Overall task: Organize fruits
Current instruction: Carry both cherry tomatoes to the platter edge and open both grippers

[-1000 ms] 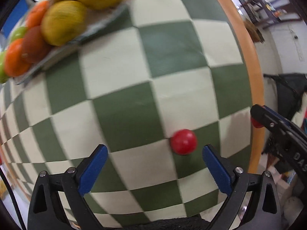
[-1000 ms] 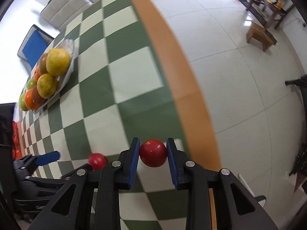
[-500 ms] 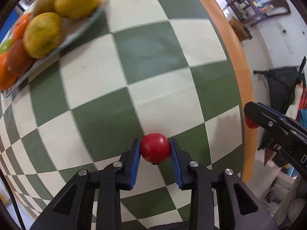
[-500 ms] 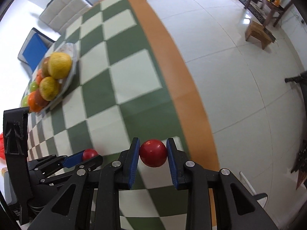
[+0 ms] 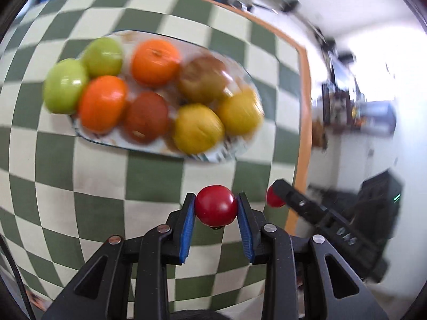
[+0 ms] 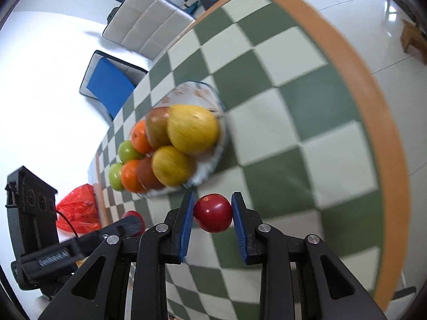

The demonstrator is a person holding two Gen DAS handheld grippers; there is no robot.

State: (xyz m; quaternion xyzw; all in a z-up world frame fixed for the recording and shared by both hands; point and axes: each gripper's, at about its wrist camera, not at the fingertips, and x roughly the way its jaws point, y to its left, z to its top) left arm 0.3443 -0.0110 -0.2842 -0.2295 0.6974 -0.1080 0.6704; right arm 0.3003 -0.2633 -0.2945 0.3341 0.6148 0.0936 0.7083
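My left claw (image 5: 216,209) grips one red tomato (image 5: 216,205), my right claw (image 6: 213,212) another (image 6: 213,212), both near the fruit-filled plate (image 5: 234,150) on the checkered table (image 5: 101,176)

Green/cream checkered tabletop (image 6: 307,112), orange edge. Glossy white tile floor (image 6: 373,13) upper right; grey padded chair (image 6: 149,16), blue-seat chair (image 6: 110,85) upper left.

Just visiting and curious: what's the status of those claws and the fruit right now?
Left claw shut on a red fruit. Right claw shut on another red fruit. Plate ahead, crowded with fruit. Nothing between.
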